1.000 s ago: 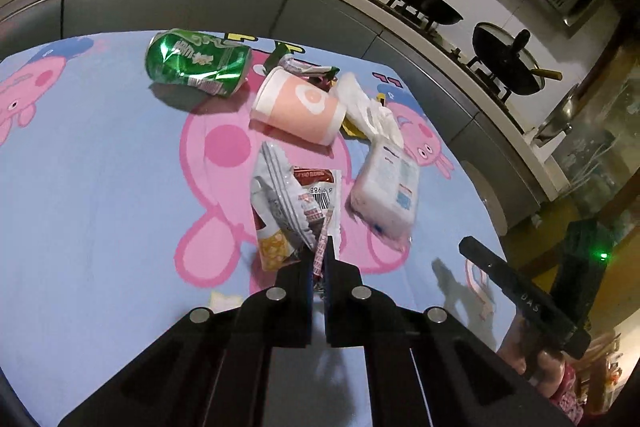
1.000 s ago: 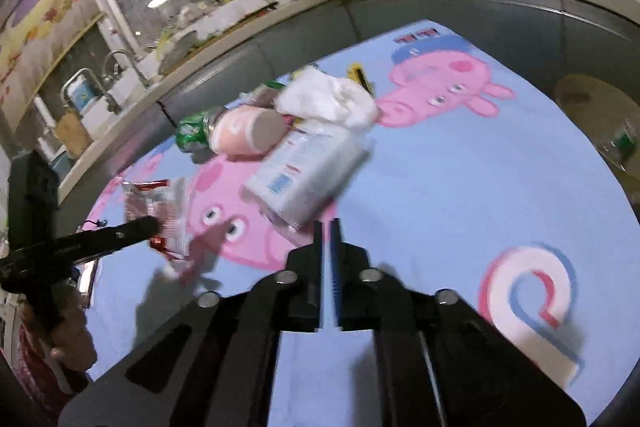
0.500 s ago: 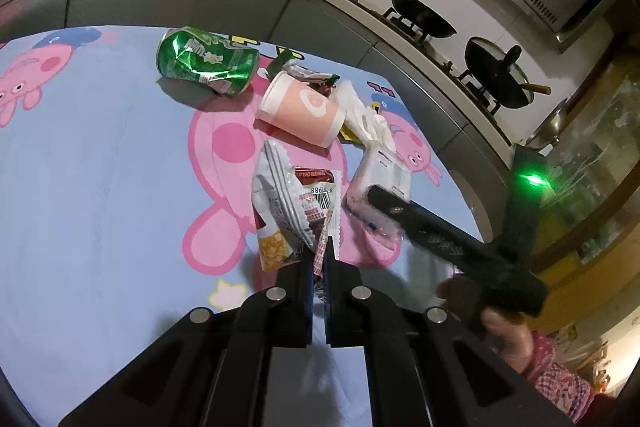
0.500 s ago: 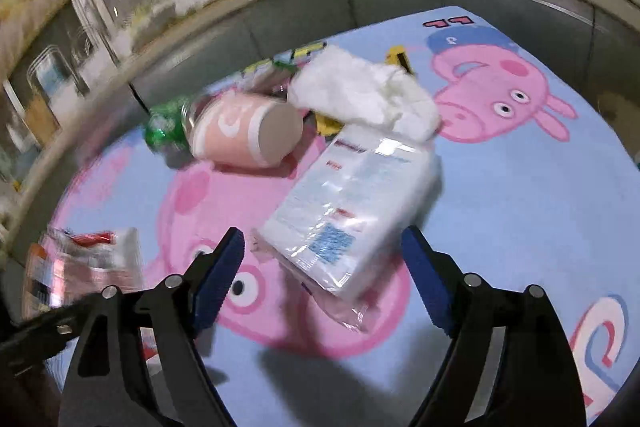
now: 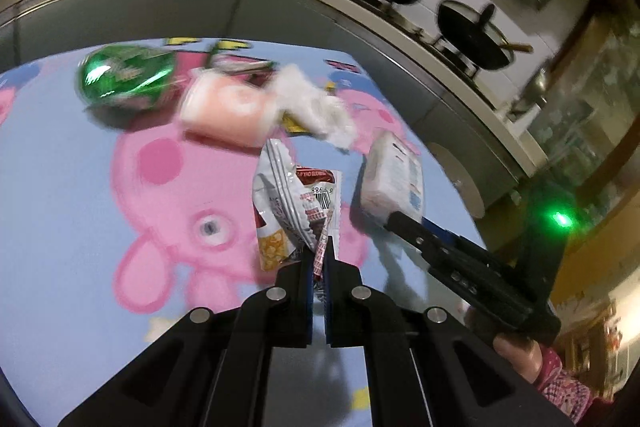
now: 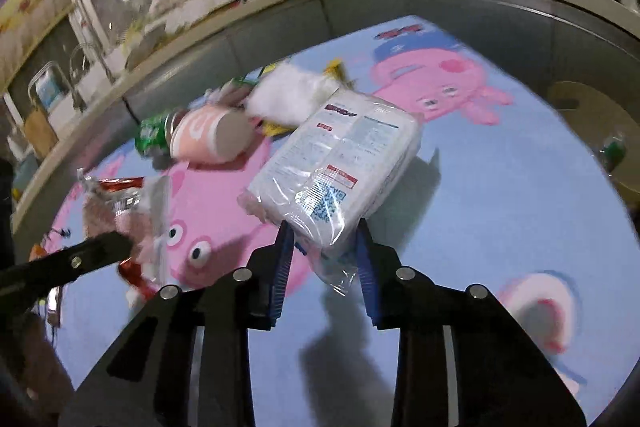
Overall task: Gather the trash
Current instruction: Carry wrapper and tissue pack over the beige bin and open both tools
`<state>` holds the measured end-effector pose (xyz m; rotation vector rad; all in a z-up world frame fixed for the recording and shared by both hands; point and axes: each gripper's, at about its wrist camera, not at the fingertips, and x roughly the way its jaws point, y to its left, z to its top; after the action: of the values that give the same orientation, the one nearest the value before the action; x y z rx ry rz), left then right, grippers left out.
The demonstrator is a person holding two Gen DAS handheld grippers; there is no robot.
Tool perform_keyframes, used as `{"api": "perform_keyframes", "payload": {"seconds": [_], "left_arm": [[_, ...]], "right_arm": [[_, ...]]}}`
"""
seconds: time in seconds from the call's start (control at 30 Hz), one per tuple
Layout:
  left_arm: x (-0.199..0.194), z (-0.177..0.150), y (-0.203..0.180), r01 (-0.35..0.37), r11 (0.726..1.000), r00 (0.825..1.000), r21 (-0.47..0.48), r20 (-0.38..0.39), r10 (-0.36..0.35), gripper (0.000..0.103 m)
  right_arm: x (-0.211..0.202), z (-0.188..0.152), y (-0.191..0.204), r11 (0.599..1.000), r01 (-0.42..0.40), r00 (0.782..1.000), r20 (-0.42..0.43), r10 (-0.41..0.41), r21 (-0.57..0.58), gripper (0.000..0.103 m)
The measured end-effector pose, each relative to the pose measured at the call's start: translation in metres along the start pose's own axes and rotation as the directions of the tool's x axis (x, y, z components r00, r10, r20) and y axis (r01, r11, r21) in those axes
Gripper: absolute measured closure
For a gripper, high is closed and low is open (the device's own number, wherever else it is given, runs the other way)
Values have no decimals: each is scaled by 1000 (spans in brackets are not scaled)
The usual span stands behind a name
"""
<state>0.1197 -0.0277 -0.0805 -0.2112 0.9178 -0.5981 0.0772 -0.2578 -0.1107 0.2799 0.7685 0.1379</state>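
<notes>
My left gripper (image 5: 318,259) is shut on a crumpled snack wrapper (image 5: 298,203) and holds it above the blue cartoon mat (image 5: 60,187). My right gripper (image 6: 322,247) has its jaws closed against the near end of a white tissue pack (image 6: 340,163), which looks lifted off the mat; it also shows in the left wrist view (image 5: 394,183). A green can (image 5: 126,77), a pink paper cup (image 5: 224,111) and a white crumpled tissue (image 5: 316,107) lie on the mat behind. The left gripper and wrapper (image 6: 132,203) show in the right wrist view.
A grey kitchen counter (image 5: 280,23) curves round the mat's far edge, with bottles, pans (image 5: 472,31) on a stove and a sink (image 6: 80,67). A small yellow wrapper (image 6: 336,69) lies behind the tissue. A round wooden stool (image 6: 600,131) stands beyond the mat at right.
My right gripper opened, moved in on the tissue pack and closed on its near end. My left gripper kept hold of the snack wrapper and lifted it a little.
</notes>
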Motion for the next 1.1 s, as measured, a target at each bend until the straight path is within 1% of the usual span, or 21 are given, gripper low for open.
{"api": "perform_keyframes", "payload": {"seconds": [0.03, 0.07, 0.1, 0.17, 0.27, 0.33, 0.4, 0.47, 0.57, 0.67, 0.73, 0.77, 0.8, 0.83, 0.87, 0.9, 0.97, 1.0, 1.1], "left_arm": [[5, 4, -10, 6, 1000, 1000, 20, -6, -6, 99], [13, 10, -26, 15, 999, 1000, 47, -15, -14, 99], [21, 15, -39, 28, 997, 999, 67, -25, -26, 99], [36, 23, -62, 57, 994, 997, 96, -48, -52, 99], [70, 37, -106, 103, 983, 992, 155, -93, -89, 99], [100, 49, -137, 129, 972, 987, 198, -125, -105, 99], [131, 59, -168, 153, 959, 981, 237, -156, -118, 99], [156, 67, -191, 163, 950, 977, 267, -177, -118, 99], [193, 78, -218, 181, 940, 969, 288, -214, -122, 99], [224, 85, -247, 205, 928, 961, 311, -244, -130, 99], [242, 90, -263, 214, 922, 956, 323, -265, -129, 98], [250, 92, -269, 213, 920, 953, 328, -276, -123, 96], [261, 94, -274, 192, 922, 955, 335, -280, -97, 78], [266, 96, -276, 164, 927, 960, 338, -271, -71, 60], [267, 96, -276, 148, 930, 964, 338, -260, -59, 59], [269, 98, -275, 141, 932, 966, 334, -254, -55, 61], [265, 100, -272, 145, 937, 967, 319, -247, -65, 61], [258, 102, -269, 147, 939, 970, 312, -229, -76, 61], [236, 102, -258, 131, 938, 981, 319, -181, -76, 61]], "right_arm": [[-11, 0, -13, 1000, 2, 1000, 20, -2, 4, 77], [-19, 1, -22, 1000, 5, 999, 34, -6, 6, 80], [-26, 2, -33, 1000, 11, 999, 46, -11, 11, 81], [-39, 3, -59, 999, 22, 998, 65, -25, 34, 83], [-56, 5, -105, 996, 64, 993, 92, -70, 67, 84], [-59, 9, -133, 991, 87, 991, 97, -97, 100, 84], [-60, 15, -168, 981, 111, 987, 98, -127, 157, 84], [-60, 21, -199, 969, 135, 983, 99, -158, 206, 84], [-53, 31, -236, 952, 135, 982, 87, -165, 275, 84], [-46, 39, -268, 933, 133, 984, 68, -165, 335, 79], [-42, 41, -282, 921, 125, 986, 60, -158, 368, 61], [-43, 42, -287, 915, 127, 984, 67, -165, 384, 43], [-46, 42, -290, 907, 143, 977, 88, -192, 396, 41], [-49, 42, -290, 904, 152, 973, 101, -208, 399, 41], [-53, 41, -291, 902, 153, 969, 118, -217, 403, 41], [-56, 40, -292, 900, 150, 966, 132, -221, 409, 41], [-66, 34, -292, 891, 145, 959, 163, -234, 430, 41], [-69, 32, -292, 889, 142, 957, 170, -236, 436, 42], [-75, 27, -285, 885, 131, 954, 186, -235, 446, 43]]}}
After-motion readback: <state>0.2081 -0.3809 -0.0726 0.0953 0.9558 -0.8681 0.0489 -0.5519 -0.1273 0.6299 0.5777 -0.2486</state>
